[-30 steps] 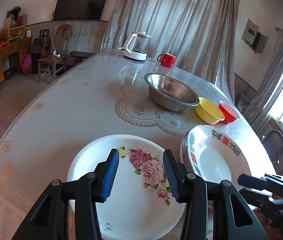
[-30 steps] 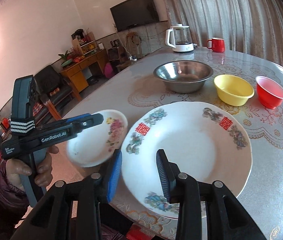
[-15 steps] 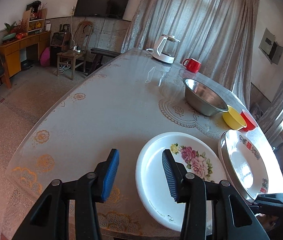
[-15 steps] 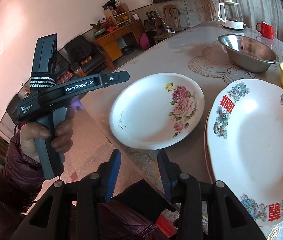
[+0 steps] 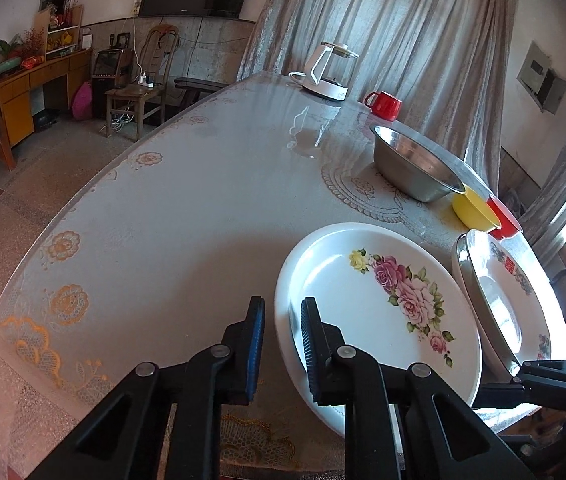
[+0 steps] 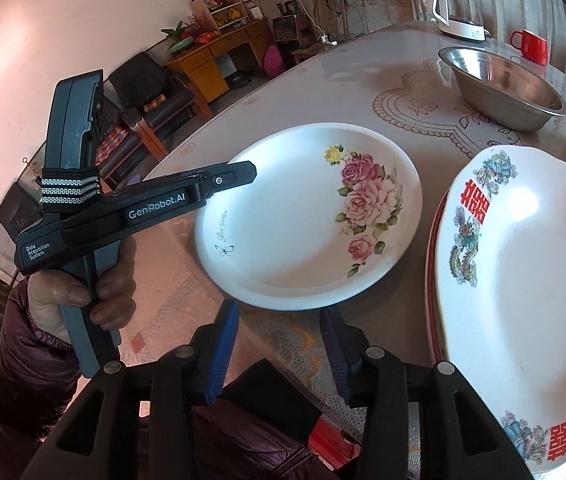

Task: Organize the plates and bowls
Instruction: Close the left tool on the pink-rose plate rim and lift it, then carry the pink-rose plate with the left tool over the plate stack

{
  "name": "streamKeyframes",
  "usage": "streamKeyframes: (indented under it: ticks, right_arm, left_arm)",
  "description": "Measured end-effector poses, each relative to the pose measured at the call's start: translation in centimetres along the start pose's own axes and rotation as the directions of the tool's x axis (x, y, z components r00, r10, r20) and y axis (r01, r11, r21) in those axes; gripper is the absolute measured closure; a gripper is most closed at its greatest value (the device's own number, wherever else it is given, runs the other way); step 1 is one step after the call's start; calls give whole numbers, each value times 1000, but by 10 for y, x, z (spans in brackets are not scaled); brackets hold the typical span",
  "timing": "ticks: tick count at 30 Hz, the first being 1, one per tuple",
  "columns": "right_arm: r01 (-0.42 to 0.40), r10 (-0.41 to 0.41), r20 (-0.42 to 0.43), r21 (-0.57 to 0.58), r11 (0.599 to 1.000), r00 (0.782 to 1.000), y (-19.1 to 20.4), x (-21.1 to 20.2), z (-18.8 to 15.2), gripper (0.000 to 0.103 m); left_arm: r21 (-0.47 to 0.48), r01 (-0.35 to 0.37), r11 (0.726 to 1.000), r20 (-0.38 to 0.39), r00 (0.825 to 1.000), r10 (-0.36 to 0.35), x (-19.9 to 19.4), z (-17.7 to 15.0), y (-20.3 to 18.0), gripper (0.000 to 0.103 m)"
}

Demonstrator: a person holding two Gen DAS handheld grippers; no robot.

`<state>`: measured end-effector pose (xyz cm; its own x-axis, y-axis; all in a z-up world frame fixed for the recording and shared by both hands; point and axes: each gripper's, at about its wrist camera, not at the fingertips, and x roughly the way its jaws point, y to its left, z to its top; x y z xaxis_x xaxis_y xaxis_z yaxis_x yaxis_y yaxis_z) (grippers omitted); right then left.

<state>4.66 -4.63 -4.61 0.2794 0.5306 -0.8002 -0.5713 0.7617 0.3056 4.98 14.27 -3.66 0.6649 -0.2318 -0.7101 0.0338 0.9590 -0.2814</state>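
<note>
L fingers (image 5: 281,316) closing astride rose plate (image 5: 379,312) rim.

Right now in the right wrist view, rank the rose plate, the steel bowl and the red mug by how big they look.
1. rose plate, nearest the camera, which inflates it
2. steel bowl
3. red mug, farthest, so its small look is partly distance

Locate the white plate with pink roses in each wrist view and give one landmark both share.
Left wrist view: white round plate with pink roses, lower right of centre.
Right wrist view: same plate, centre.
Shared landmark: round stainless steel bowl, beyond the plate in both.
</note>
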Motion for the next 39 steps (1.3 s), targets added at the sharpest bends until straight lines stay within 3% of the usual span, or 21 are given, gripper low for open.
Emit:
streamKeyframes:
  ticks: [4,18,24,31,39]
  right_arm:
    - [26,-26,37,-10,1000,999,3,1,11,60]
    - [3,-3,1,49,999,1000,-4,25,43,55]
    - [33,-33,3,66,997,999,-3,25,53,55]
    - [150,-153,35,80,985,988,-5,19,65,55]
    - [209,-215,60,91,974,975,-14,16,89,55]
  left_arm:
    - [-12,-23,1000,17,1000,23,-1,4,5,88]
    - [-53,-48,997,44,998,50,1,18,24,89]
    - [-44,-50,998,41,998,52,3,19,25,85]
    - [-61,-30,998,51,998,33,3,18,28,81]
    - [-76,-23,997,51,998,27,6,18,30,76]
